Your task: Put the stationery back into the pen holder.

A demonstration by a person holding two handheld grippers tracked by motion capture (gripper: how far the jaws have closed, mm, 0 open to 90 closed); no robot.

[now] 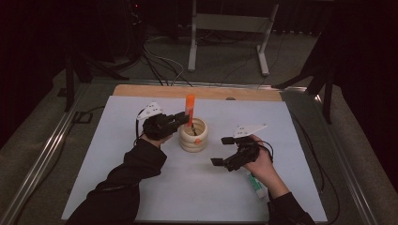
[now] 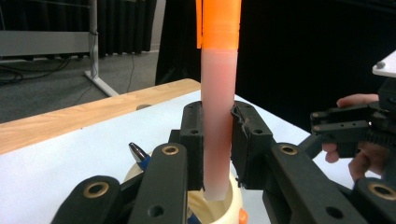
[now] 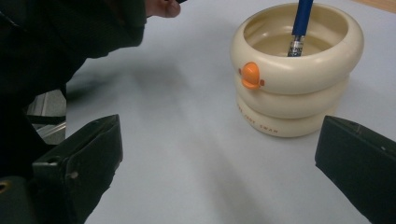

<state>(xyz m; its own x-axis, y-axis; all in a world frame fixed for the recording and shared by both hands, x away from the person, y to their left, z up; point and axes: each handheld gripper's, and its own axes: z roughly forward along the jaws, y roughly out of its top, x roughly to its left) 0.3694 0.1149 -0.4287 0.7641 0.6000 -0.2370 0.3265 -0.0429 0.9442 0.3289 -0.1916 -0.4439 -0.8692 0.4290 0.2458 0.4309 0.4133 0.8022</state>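
Note:
My left gripper [image 1: 187,117] is shut on a tall pale pink tube with an orange cap [image 1: 189,108], held upright. In the left gripper view the two black jaws clamp the tube [image 2: 218,116] on both sides, its lower end right at the mouth of the cream ringed cup [image 2: 233,201]. The cup [image 1: 193,136] stands mid-table with a small orange beak [image 3: 251,75] on its side and a blue pen [image 3: 301,23] leaning inside. My right gripper [image 1: 222,151] hovers to the right of the cup, open, with nothing between its jaws [image 3: 219,158].
A white and green tube [image 1: 256,183] lies on the white sheet [image 1: 187,187] under the right hand. A wooden strip [image 1: 197,91] runs along the table's far edge. Metal rails border both sides, and cables and a stand's legs [image 1: 263,51] lie beyond.

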